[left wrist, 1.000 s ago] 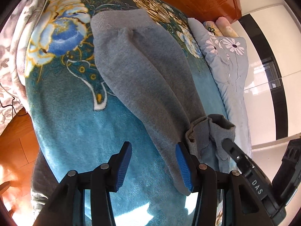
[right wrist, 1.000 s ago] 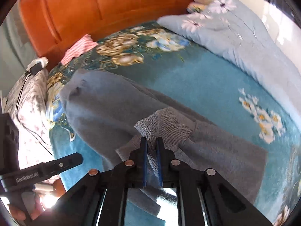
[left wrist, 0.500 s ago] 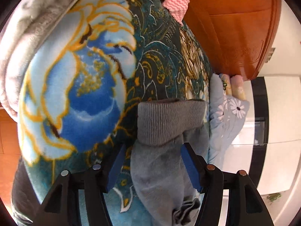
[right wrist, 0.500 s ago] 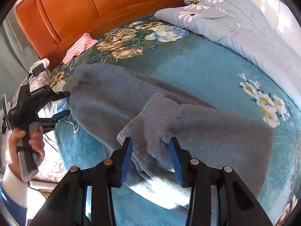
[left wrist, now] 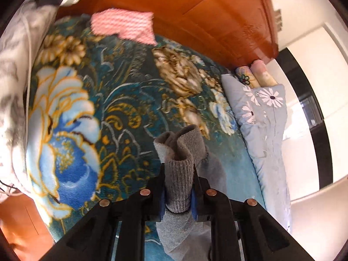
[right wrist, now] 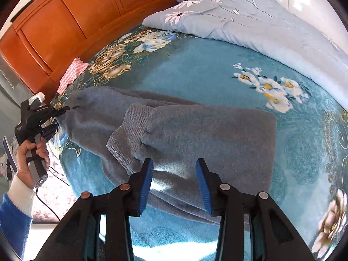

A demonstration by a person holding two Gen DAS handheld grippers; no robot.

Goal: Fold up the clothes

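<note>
Grey sweatpants [right wrist: 195,134] lie on the teal floral blanket [right wrist: 195,71], one leg folded back so its ribbed cuff [right wrist: 128,130] rests on the body. My left gripper [left wrist: 178,187] is shut on the other leg's ribbed cuff [left wrist: 179,158], which bunches above the jaws. In the right wrist view the left gripper [right wrist: 58,114] holds that cuff at the far left end of the pants. My right gripper [right wrist: 174,182] is open and empty, hovering over the near edge of the folded pants.
An orange wooden headboard [right wrist: 76,21] runs along the back. A pink zigzag cloth [left wrist: 124,26] lies by it. A light blue daisy quilt [right wrist: 250,21] covers the right side. A grey-white patterned blanket [left wrist: 13,65] and cable hang off the left bed edge.
My left gripper closed on the far leg cuff it was straddling. My right gripper, which let go of the folded cuff earlier, stays open and has drawn back slightly.
</note>
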